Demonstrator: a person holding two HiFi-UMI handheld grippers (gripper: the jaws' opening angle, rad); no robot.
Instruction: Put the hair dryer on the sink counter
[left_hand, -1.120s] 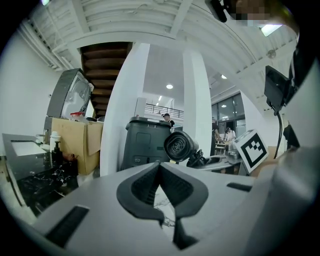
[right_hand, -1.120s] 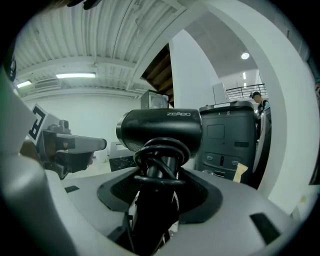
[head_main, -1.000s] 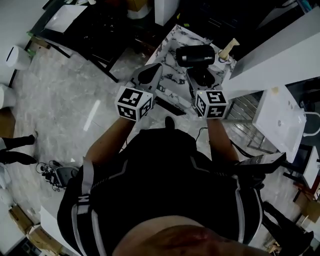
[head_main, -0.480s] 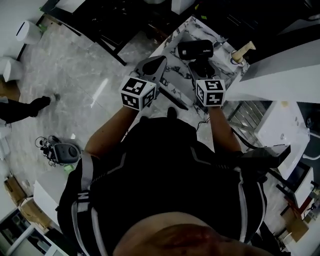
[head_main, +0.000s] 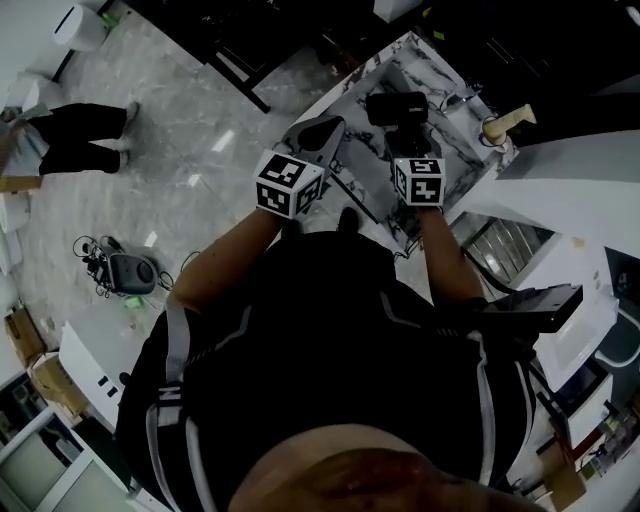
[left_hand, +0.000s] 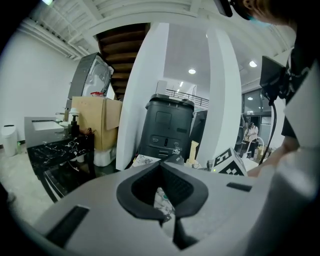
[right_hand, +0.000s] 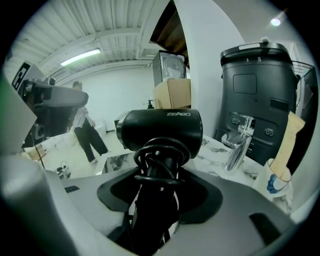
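Head view: hair dryer (head_main: 397, 108) at 12 o'clock, over marble tabletop (head_main: 352, 100), held by right tongs (head_main: 408, 148); left tongs (head_main: 318, 133) at 11 o'clock.
Left gripper view: left tongs together, empty.
Right gripper view: right tongs clamped on dryer handle, cord (right_hand: 161, 159) coiled round it.
Risk: cord may snag the jaws on release; the top-heavy dryer may topple toward faucet (right_hand: 235, 147) at 2 o'clock.

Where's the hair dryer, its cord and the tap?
hair dryer (right_hand: 161, 128), right gripper view, on its barrel.
cord (right_hand: 159, 156), right gripper view, on the loops round the handle.
tap (right_hand: 235, 149), right gripper view, on its shiny spout.
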